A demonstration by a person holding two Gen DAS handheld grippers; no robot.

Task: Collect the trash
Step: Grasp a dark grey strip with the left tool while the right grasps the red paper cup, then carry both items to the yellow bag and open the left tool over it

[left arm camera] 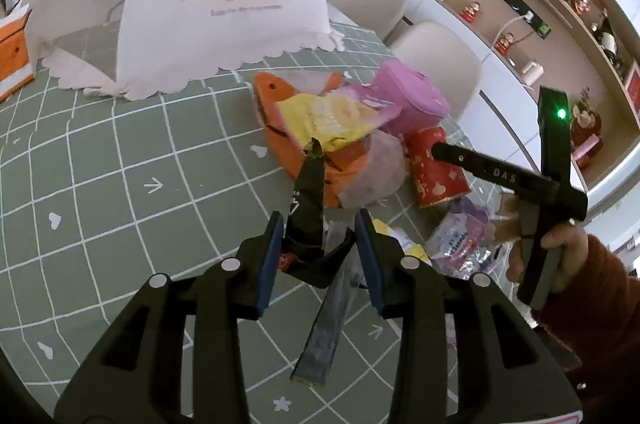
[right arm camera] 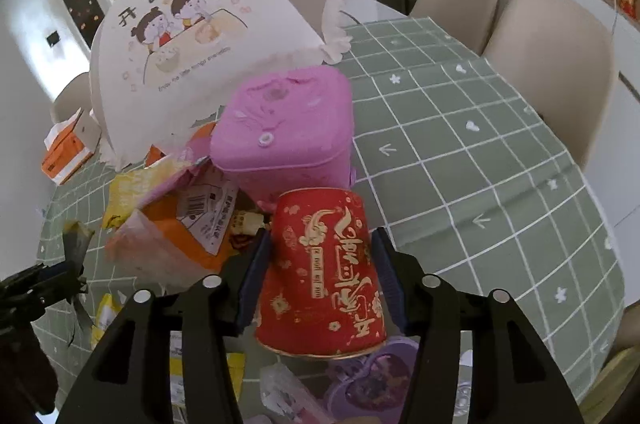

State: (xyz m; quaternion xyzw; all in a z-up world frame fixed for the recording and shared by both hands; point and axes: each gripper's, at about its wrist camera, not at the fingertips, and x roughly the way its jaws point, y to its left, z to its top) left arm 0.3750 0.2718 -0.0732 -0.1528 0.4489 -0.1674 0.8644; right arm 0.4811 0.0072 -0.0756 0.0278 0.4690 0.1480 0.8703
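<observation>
Two tools work the trash pile on the green-checked counter

The left tool [left arm camera: 316, 240], partly closed, pinches a dark crumpled wrapper [left arm camera: 308, 192]. The right tool [right arm camera: 320, 280] stands wide around one red cup [right arm camera: 320, 272] at six o'clock of the one pink box [right arm camera: 284, 128]; whether its pads press cannot be told. The step appears to be gathering; next likely calls for closing on the cup and lifting clear. Two chairs [right arm camera: 552, 64] stand at two o'clock.
</observation>
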